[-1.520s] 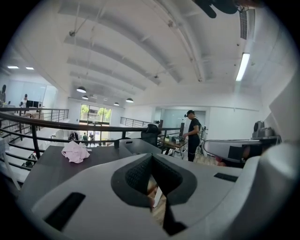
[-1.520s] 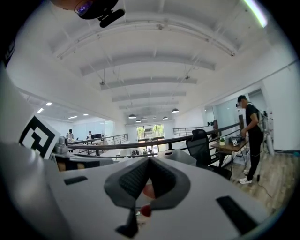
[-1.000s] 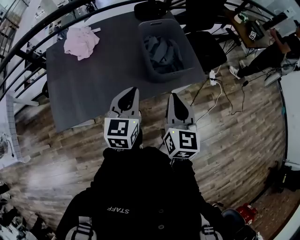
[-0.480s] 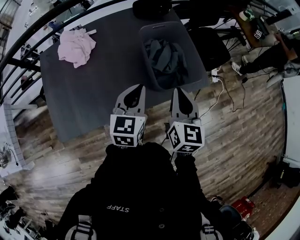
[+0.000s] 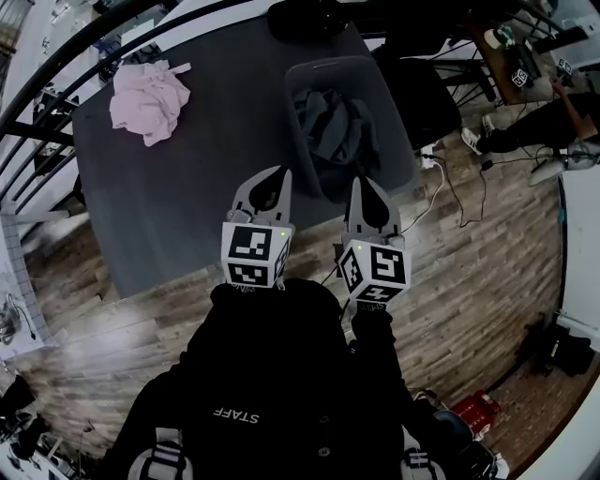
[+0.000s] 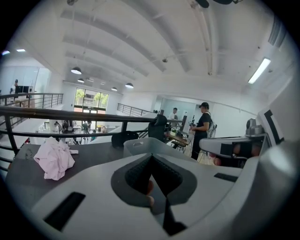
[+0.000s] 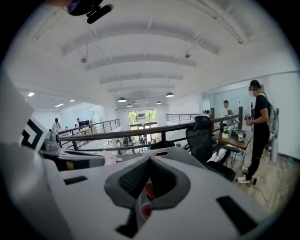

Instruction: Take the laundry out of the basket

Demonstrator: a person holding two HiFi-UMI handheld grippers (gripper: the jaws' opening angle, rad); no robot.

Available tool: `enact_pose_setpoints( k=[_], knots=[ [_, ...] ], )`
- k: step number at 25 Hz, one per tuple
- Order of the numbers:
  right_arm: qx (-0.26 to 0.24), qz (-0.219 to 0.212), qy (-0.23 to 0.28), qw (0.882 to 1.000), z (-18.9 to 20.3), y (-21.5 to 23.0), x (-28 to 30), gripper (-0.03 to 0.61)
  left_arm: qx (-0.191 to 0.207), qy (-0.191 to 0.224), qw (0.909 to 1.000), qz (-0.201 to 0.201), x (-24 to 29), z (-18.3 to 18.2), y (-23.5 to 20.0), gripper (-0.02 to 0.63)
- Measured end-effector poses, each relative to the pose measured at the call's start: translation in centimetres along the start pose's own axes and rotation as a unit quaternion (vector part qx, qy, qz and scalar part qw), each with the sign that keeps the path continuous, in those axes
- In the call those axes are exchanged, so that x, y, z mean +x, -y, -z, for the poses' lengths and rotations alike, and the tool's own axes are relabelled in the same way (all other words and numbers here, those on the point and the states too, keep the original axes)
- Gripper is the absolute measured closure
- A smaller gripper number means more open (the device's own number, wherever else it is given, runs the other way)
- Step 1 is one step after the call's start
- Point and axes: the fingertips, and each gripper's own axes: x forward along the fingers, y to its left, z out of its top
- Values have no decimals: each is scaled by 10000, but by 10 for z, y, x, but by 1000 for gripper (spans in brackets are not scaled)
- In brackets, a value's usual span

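A grey laundry basket (image 5: 395,141) stands on the right part of a dark grey table (image 5: 206,150), with dark grey laundry (image 5: 333,127) bunched inside. A pink garment (image 5: 148,97) lies on the table's far left corner. My left gripper (image 5: 280,172) hovers at the table's near edge, shut and empty, just left of the basket. My right gripper (image 5: 362,180) is shut and empty at the basket's near corner. In the left gripper view the basket rim (image 6: 140,144) and the pink garment (image 6: 55,159) show beyond the left gripper (image 6: 151,157). The right gripper (image 7: 149,161) points over the basket rim (image 7: 165,153).
A black office chair (image 5: 417,94) stands right of the basket, and a black bag (image 5: 300,19) sits at the table's far end. A railing (image 5: 56,84) runs behind the table. Cables (image 5: 441,187) lie on the wood floor. A person (image 5: 548,112) sits at far right.
Both grippers have come forward to the table's near edge and the basket. The table and basket sit closer in the head view. Both grippers stayed shut.
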Motion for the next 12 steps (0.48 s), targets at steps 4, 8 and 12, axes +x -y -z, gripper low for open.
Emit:
enact_pose_setpoints(
  k=[4, 8, 12],
  knots=[
    [5, -18, -66, 10000, -2, 5, 13, 565, -66, -68, 10000, 3, 13, -1, -5, 612],
    [49, -79, -168, 9998, 4, 12, 19, 565, -81, -194, 9998, -10, 23, 5, 0, 612],
    [90, -260, -246, 9993, 10, 23, 25, 565, -92, -331, 9993, -155, 32, 15, 7, 612]
  ],
)
